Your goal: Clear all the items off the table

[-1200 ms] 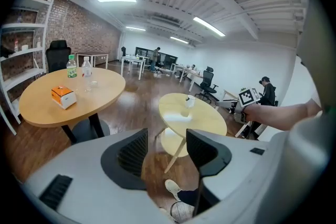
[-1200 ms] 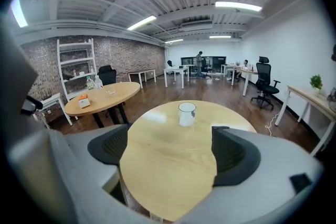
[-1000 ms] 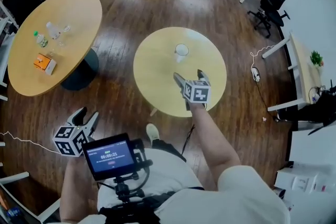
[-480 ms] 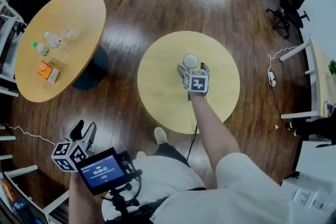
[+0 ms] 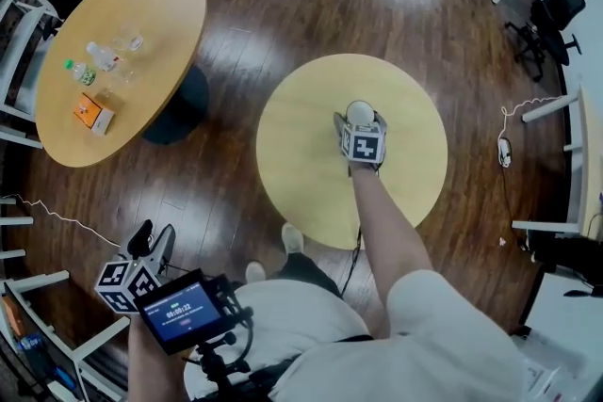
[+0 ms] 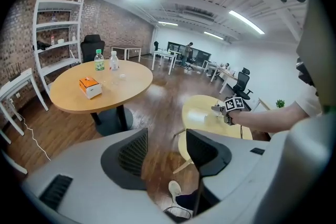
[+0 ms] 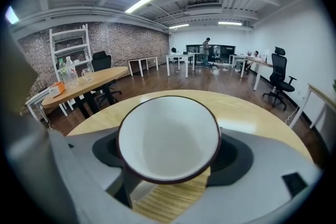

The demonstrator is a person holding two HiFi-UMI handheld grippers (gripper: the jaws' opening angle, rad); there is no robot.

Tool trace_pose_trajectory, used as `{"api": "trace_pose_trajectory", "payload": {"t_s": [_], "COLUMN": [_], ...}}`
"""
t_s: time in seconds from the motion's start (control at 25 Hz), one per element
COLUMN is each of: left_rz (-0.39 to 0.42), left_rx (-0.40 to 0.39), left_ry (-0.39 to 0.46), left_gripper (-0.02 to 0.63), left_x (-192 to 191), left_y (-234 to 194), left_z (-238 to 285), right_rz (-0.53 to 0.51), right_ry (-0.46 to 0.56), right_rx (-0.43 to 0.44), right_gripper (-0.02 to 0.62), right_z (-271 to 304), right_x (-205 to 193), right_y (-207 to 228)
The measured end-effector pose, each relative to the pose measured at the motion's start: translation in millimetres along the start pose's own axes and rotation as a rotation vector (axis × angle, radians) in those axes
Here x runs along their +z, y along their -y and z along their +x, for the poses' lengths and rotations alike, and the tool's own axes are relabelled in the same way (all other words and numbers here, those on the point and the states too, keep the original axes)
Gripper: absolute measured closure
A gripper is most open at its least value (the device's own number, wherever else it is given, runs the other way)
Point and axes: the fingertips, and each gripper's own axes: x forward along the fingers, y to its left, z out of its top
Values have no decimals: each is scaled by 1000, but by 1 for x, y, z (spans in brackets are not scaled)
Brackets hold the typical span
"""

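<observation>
Reaching out over a small round table (image 5: 301,155) of pale, fine-grained wood with the right tongs (image 5: 361,120), arm (image 5: 382,221) stretched forward and the black-and-white marker cube (image 5: 364,146) riding on top. Clamping a cup (image 7: 168,139) there, having just been drawing the jaws inward round it: smooth glazed white inside, round-mouthed, edged with a thin dark rim, sitting squarely between the two grey jaws with the dark pads (image 7: 108,148) pressing on its sides. Keeping the cup low at the round table, near the middle of the top; not possible to tell whether touching the wood or just clear of it. Holding the left tongs (image 5: 154,240) back near the body, low and well apart from the round table, above the floor (image 5: 245,5) of dark glossy wooden planks. Leaving those jaws parted, with nothing between the ribbed black pads (image 6: 131,152) but floor and the toe of a pale shoe (image 6: 175,189) below. Carrying a small dark screen (image 5: 186,309) on a mount at the chest. Seeing, farther left, a larger table (image 5: 151,5) of the same light wood on a dark round pedestal (image 5: 184,104), bearing an orange and white box (image 5: 93,113), a clear plastic bottle (image 5: 79,72) with a green label, a second clear bottle (image 5: 100,55) and some clear glasses (image 5: 130,42), all well apart from both tongs.
</observation>
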Motion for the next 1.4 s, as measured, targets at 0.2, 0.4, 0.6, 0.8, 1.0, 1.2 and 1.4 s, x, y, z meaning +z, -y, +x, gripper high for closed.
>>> {"api": "trace_pose_trajectory", "payload": {"t_s": [0.2, 0.4, 0.6, 0.8, 1.0, 1.2, 1.4], "left_rz": [10, 17, 29, 19, 10, -26, -29], "left_rx": [12, -3, -27, -24, -22, 4, 38], "left_ry": [-16, -2, 5, 30, 43, 87, 129], "left_gripper": [370, 370, 370, 370, 370, 370, 370], "left_x": [6, 13, 17, 16, 6, 7, -2], "left_y": [4, 7, 16, 10, 6, -25, -72], "left_z": [2, 8, 12, 13, 15, -12, -39], "right_rz": [-31, -49, -81, -162, -227, -305, -402], "right_ry": [14, -5, 53, 106, 142, 169, 192], "right_rx": [35, 50, 103, 155, 219, 320, 387], "right_gripper": [172, 175, 176, 176, 176, 176, 176], "right_z": [0, -7, -36, -61, -79, -102, -112], "right_x": [3, -3, 19, 46, 70, 99, 123], "right_y": [0, 6, 1, -21, -53, -130, -221]}}
